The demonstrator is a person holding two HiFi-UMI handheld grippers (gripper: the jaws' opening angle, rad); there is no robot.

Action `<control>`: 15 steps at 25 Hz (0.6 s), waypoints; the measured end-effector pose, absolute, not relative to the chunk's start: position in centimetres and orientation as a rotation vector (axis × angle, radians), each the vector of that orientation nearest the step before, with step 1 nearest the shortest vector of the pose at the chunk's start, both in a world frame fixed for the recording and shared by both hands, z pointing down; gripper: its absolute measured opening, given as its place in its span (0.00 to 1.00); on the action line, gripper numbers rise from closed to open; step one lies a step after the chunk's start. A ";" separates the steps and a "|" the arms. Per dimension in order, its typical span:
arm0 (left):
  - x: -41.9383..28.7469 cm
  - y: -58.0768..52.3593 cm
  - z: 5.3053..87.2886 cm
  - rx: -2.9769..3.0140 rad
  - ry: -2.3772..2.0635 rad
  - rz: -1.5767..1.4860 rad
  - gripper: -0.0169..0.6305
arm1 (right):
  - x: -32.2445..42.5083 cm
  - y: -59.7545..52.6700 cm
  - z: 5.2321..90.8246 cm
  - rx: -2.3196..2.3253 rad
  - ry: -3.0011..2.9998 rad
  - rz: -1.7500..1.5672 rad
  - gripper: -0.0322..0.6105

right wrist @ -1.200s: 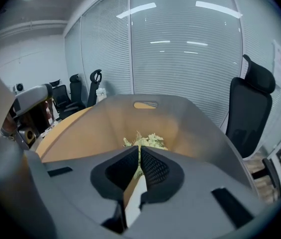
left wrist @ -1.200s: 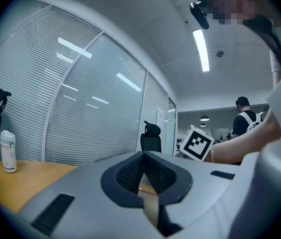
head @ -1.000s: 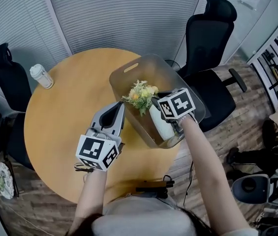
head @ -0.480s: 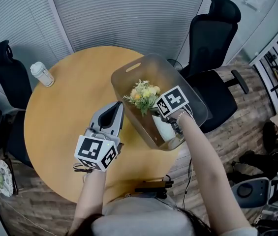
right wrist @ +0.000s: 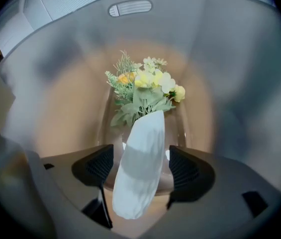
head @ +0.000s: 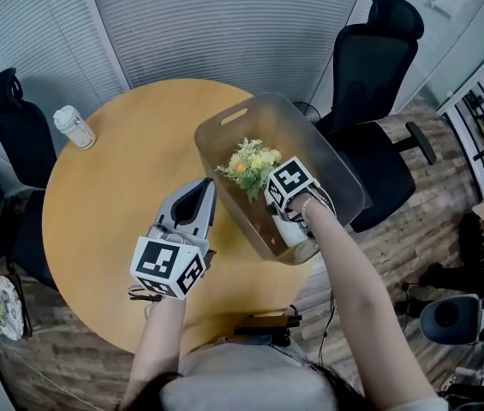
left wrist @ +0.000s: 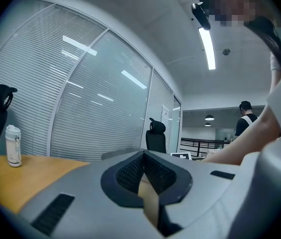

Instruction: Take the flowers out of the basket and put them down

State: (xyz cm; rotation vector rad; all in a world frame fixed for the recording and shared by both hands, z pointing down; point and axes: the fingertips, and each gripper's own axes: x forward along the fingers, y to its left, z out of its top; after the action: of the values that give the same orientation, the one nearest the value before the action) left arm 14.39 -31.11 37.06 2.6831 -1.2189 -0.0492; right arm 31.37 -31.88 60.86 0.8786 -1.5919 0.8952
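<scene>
A bunch of yellow and green flowers (head: 250, 163) with a white sleeve (right wrist: 140, 153) round its lower end lies inside a translucent grey basket (head: 224, 118) on the round wooden table (head: 104, 212). My right gripper (right wrist: 140, 166) points steeply down into the basket. Its jaws have just been opening and stand wide on either side of the white sleeve, with gaps between the pads and the sleeve. In the head view the right gripper (head: 286, 217) sits just right of the blossoms (right wrist: 145, 86). My left gripper (head: 192, 199) hovers level over the table left of the basket, shut and empty.
A white lidded cup (head: 74, 128) stands at the table's far left edge. Black office chairs (head: 370, 50) (head: 10, 127) stand behind the basket and at the left. The basket sits near the table's right edge. A person (left wrist: 244, 118) stands far off in the left gripper view.
My right gripper has sunk deeper into the basket and tipped further downward, and its jaws have spread wide round the white sleeve. The left gripper has stayed in place.
</scene>
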 end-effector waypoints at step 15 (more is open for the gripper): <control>13.8 -31.3 37.7 2.664 -1.254 -0.031 0.03 | 31.7 -30.7 64.5 0.874 -1.476 0.984 0.59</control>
State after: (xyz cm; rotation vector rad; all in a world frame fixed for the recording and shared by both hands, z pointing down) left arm 13.76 -31.30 37.75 2.6643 -1.2545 -0.0310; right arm 31.66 -30.74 64.52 0.8738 -1.4763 0.9838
